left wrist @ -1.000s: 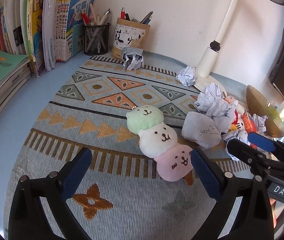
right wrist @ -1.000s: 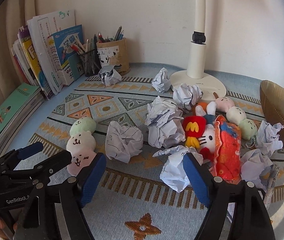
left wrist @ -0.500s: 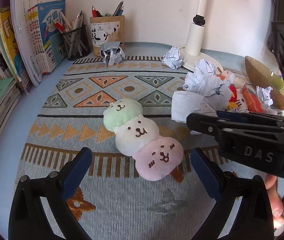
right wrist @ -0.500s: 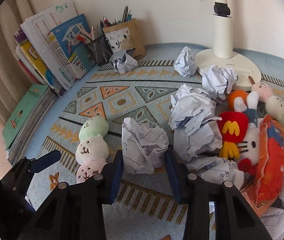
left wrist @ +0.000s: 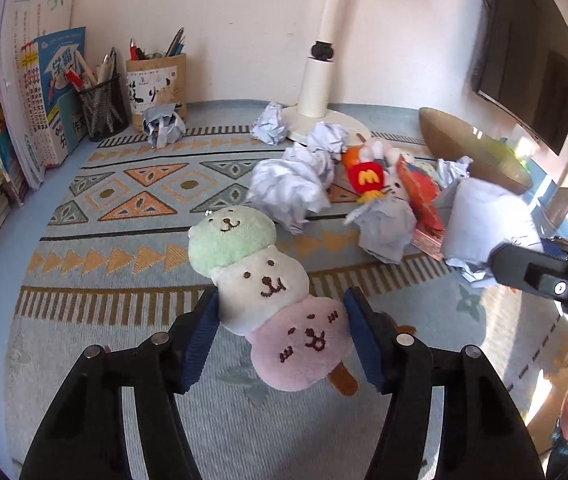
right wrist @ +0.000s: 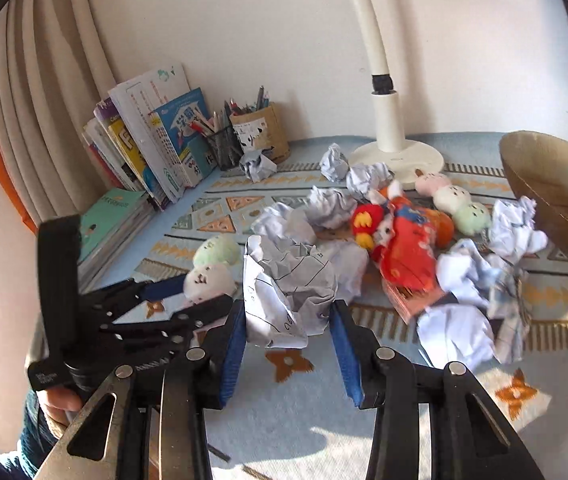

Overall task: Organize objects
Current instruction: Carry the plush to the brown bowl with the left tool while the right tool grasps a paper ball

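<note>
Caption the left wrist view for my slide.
Left gripper closing around a three-bear plush skewer on a patterned mat.

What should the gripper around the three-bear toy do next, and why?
Probably finish squeezing, then lift. The left gripper is closing, with its blue pads at both sides of the bear plush, which lies on the patterned mat.

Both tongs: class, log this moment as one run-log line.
left tongs: closing on three-bear plush | right tongs: gripping crumpled paper ball | bowl: empty
</note>
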Demonstrator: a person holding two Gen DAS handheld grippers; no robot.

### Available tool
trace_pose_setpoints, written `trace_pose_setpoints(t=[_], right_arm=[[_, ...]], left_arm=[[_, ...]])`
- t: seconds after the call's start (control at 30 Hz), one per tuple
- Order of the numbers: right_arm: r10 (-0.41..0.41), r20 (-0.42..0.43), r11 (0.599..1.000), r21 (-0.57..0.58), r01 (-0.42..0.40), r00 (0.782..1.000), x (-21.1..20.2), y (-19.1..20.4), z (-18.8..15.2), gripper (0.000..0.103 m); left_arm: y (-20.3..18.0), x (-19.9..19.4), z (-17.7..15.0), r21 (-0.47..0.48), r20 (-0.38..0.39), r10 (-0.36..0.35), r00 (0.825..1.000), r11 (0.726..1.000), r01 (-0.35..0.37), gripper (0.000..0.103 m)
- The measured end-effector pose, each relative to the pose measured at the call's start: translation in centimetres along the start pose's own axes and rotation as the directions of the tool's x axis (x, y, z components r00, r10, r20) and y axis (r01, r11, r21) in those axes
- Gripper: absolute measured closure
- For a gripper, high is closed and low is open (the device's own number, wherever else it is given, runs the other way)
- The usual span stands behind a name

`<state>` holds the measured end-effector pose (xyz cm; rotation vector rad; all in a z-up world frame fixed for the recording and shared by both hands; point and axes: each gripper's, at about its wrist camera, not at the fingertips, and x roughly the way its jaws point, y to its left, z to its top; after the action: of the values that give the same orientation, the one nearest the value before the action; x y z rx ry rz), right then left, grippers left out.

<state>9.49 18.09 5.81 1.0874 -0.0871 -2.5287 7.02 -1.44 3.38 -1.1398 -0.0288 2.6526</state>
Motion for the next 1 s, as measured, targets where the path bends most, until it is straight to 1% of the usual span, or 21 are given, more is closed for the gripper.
trace_pose_setpoints(t=[0.03,0.1,0.17,0.27,0.3,0.33,0.4,0.43,0.5,0.57,0.67,0.7,0.73,0.77,0.8,0.87,0.93,1.0], right_arm=[[-0.047,-0.016,0.999,-0.009,0.047,0.999,0.1,-0.4,-1.1,0.062],[-0.089,-0.06,0.996,-0.01,0.089,0.994,0.6,-1.4,-2.8,0.062],[-0.09,-0.093,0.996,0.018,0.092,0.992,1.0,-2.6,-4.1,0.062],[-0.065,-0.091,0.997,0.04,0.069,0.994,0.7,-3.5,-4.8,0.061],[-0.066,-0.09,0.996,0.046,0.07,0.994,0.5,-3.6,-4.8,0.055],[-0.076,-0.083,0.996,0.05,0.08,0.994,0.2,-3.7,-4.7,0.045],[-0.105,-0.058,0.993,0.052,0.108,0.993,-0.4,-3.6,-4.5,0.032],[-0.102,-0.054,0.993,0.051,0.105,0.993,-0.5,-3.5,-4.3,0.03],[-0.078,-0.057,0.995,0.065,0.081,0.995,-0.4,-3.5,-4.0,0.03],[-0.048,-0.077,0.994,0.091,0.055,0.996,0.6,-3.5,-3.7,0.03],[-0.016,-0.1,0.989,0.147,0.03,0.995,2.2,-3.9,-3.6,0.03],[0.005,-0.104,0.985,0.17,0.013,0.995,2.6,-4.1,-3.8,0.033],[0.014,-0.103,0.983,0.181,0.005,0.995,2.7,-4.3,-3.9,0.05],[0.016,-0.09,0.985,0.174,0.0,0.996,2.4,-4.3,-3.9,0.058],[0.025,-0.075,0.985,0.173,-0.012,0.997,2.0,-4.4,-3.9,0.06],[0.021,-0.026,0.987,0.163,-0.016,0.999,0.3,-4.7,-3.5,0.06],[-0.023,0.032,0.988,0.15,0.018,0.999,-2.1,-5.6,-2.1,0.06],[-0.1,0.106,0.984,0.161,0.082,0.989,-5.0,-7.5,-0.1,0.06]], left_arm=[[-0.7,-0.5,-0.5,0.011,0.0,-0.015,1.0,1.0,0.015,0.043],[-1.9,-1.0,-1.4,0.027,-0.002,-0.048,0.999,0.998,0.048,0.043],[-3.0,-1.1,-2.0,0.041,-0.007,-0.058,0.998,0.997,0.058,0.043],[-3.9,-0.8,-2.4,0.053,-0.031,-0.047,0.998,0.997,0.049,0.043],[-4.0,-0.7,-2.5,0.051,-0.039,-0.05,0.998,0.997,0.052,0.043],[-4.1,-0.7,-2.6,0.051,-0.043,-0.05,0.998,0.997,0.052,0.043],[-4.2,-0.7,-2.7,0.048,-0.049,-0.044,0.998,0.998,0.046,0.043],[-4.3,-0.7,-2.8,0.046,-0.049,-0.044,0.998,0.998,0.047,0.043],[-4.5,-1.0,-2.7,0.044,-0.051,-0.053,0.997,0.998,0.055,0.043],[-4.8,-1.1,-2.6,0.051,-0.049,-0.057,0.997,0.997,0.06,0.043],[-5.6,-1.2,-2.5,0.069,-0.047,-0.04,0.998,0.997,0.043,0.043],[-5.7,-1.2,-2.6,0.073,-0.049,-0.039,0.998,0.996,0.042,0.042],[-5.9,-1.3,-2.6,0.077,-0.051,-0.037,0.998,0.996,0.04,0.042],[-6.1,-1.4,-2.5,0.083,-0.051,-0.029,0.998,0.996,0.033,0.042],[-6.2,-1.5,-2.4,0.089,-0.05,-0.021,0.999,0.996,0.025,0.042],[-6.8,-2.0,-1.7,0.108,-0.037,-0.024,0.999,0.994,0.027,0.042],[-8.0,-2.8,-0.2,0.141,-0.006,-0.049,0.999,0.989,0.049,0.042],[-10.0,-3.5,2.0,0.187,0.038,-0.079,0.996,0.98,0.07,0.042]])
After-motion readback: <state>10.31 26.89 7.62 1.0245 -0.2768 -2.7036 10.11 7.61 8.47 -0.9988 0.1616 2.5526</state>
